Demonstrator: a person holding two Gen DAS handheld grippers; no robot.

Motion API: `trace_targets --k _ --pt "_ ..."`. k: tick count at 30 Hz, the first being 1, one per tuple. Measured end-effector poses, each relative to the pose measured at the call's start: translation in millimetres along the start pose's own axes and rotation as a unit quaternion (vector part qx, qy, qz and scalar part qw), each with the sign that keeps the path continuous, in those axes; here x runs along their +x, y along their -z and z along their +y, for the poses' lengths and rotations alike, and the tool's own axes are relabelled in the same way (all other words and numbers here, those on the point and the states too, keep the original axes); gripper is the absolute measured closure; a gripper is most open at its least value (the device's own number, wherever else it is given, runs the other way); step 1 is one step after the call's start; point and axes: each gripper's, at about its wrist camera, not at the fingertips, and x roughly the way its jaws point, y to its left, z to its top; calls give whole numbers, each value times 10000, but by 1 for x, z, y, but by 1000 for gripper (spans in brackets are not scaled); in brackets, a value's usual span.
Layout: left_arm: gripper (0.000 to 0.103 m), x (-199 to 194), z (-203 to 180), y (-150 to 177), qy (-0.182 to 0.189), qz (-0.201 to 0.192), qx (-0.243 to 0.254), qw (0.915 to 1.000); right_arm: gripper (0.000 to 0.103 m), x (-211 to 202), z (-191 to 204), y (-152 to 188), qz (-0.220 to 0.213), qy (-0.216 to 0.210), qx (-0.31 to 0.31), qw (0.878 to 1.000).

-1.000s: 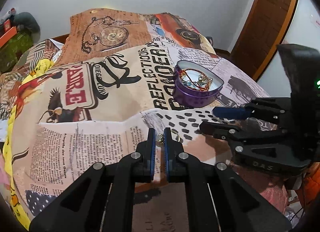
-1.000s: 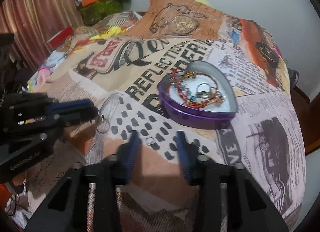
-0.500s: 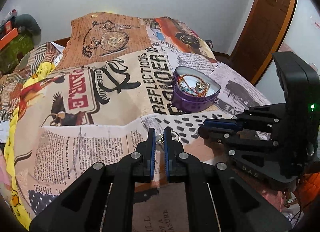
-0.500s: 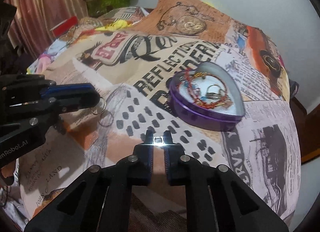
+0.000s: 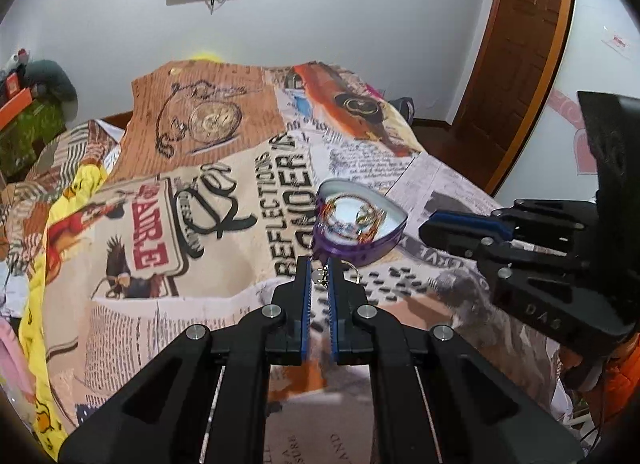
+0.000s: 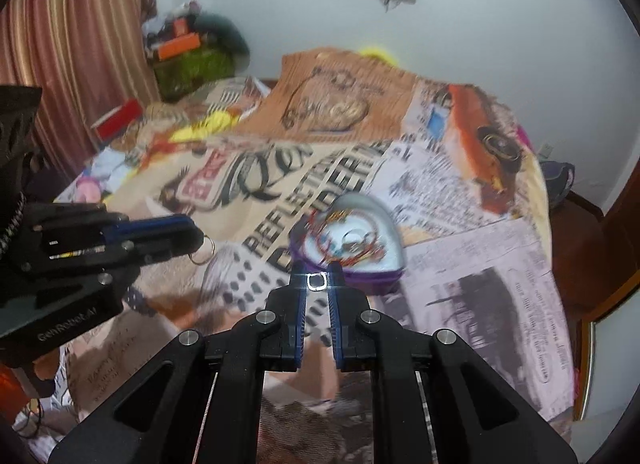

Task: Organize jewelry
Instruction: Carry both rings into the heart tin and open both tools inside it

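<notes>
A purple heart-shaped tin [image 5: 360, 223] with beaded bracelets and rings inside sits on the printed bedspread; it also shows in the right wrist view [image 6: 352, 240]. My left gripper [image 5: 320, 276] is shut on a small hoop earring [image 5: 322, 275], whose ring hangs at its tip [image 6: 202, 254], held above the bed just short of the tin. My right gripper [image 6: 317, 282] is shut on a small silver ring [image 6: 317, 282], raised near the tin's front edge. The right gripper's body [image 5: 520, 248] shows at the right of the left wrist view.
The bed is covered with a newspaper-print spread [image 5: 180, 223]. A yellow blanket [image 5: 36, 304] lies along its left edge. Clutter and a green box [image 6: 192, 59] stand by the curtain. A wooden door [image 5: 520, 43] is at the right.
My right gripper shut on the silver ring and lifted it off the bedspread. Both grippers rose and moved toward the tin. The left gripper kept hold of the earring.
</notes>
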Motion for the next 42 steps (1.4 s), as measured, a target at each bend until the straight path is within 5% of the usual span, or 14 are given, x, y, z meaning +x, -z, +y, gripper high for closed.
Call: trace_targets --k 11,42 --pt "97 13 -15 -22 31 -118 249 9996 94 -14 -21 -10 -404 136 171 9989" --pt "97 106 -16 -46 41 249 454 9987 94 64 -55 -30 -119 -298 556 9979"
